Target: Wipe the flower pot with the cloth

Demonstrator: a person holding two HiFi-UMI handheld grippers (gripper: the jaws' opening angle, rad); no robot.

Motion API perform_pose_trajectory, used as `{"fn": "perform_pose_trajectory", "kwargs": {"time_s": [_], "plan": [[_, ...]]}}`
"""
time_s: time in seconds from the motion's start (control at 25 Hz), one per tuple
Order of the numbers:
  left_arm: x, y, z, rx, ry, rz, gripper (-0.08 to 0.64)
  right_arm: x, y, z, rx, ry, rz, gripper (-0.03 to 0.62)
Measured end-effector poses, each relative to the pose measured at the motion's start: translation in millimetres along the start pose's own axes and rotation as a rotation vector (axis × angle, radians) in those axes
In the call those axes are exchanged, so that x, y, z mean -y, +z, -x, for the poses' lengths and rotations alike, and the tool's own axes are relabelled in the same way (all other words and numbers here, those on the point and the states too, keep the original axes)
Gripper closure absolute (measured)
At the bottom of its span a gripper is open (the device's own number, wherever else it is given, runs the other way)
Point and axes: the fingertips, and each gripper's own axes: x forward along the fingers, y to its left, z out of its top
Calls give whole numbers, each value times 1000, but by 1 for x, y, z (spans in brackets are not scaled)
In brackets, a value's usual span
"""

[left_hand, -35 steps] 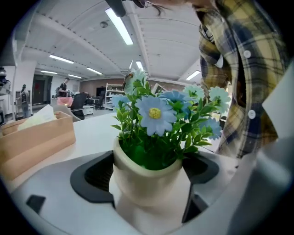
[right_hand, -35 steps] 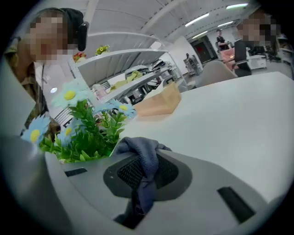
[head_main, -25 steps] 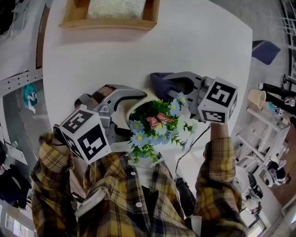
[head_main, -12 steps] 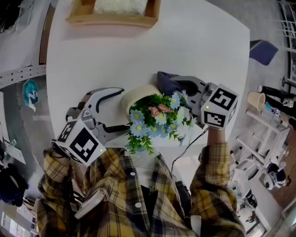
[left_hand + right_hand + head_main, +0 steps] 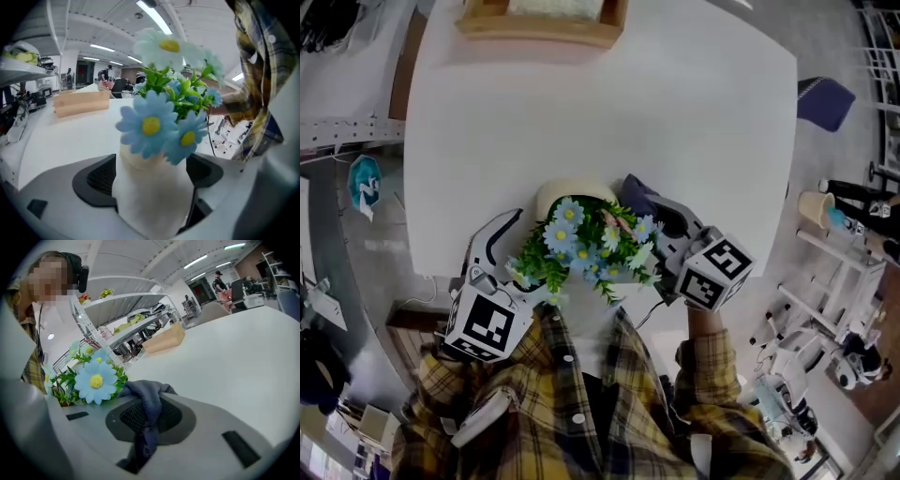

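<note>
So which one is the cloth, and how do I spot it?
Find the big white table, then the cream flower pot of blue daisies near the person's edge of it. The cloth is the crumpled dark blue-grey bit pinched in the right hand-held gripper, beside the pot; it is the only soft, dark thing there.

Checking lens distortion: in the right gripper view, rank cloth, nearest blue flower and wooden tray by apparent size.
1. cloth, nearest the camera
2. blue flower
3. wooden tray, barely smaller-looking; it stands farther off
</note>
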Motion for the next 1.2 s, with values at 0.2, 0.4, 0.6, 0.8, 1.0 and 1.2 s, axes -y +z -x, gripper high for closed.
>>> {"fn": "perform_pose_trajectory", "kwargs": {"time_s": [0.2,0.4,0.6,0.8,1.0,1.2], "plan": [[-7,-7,10,68,59,103,97,-32,-30,-15,13,-54,-23,569],[-17,2,12,112,132,118,97,-46,-38,-18,36,-43,-62,569],[-20,11,9,114,119,77,97,-46,-39,-16,23,-19,-40,569],[-25,12,6,82,51,10,97,-48,-36,-20,-86,73,75,569],[-20,16,-2,38,-39,-38,97,-36,-25,-18,-154,116,143,569],[-18,25,-13,-4,-150,-123,97,-15,0,-29,-148,123,127,569]]}}
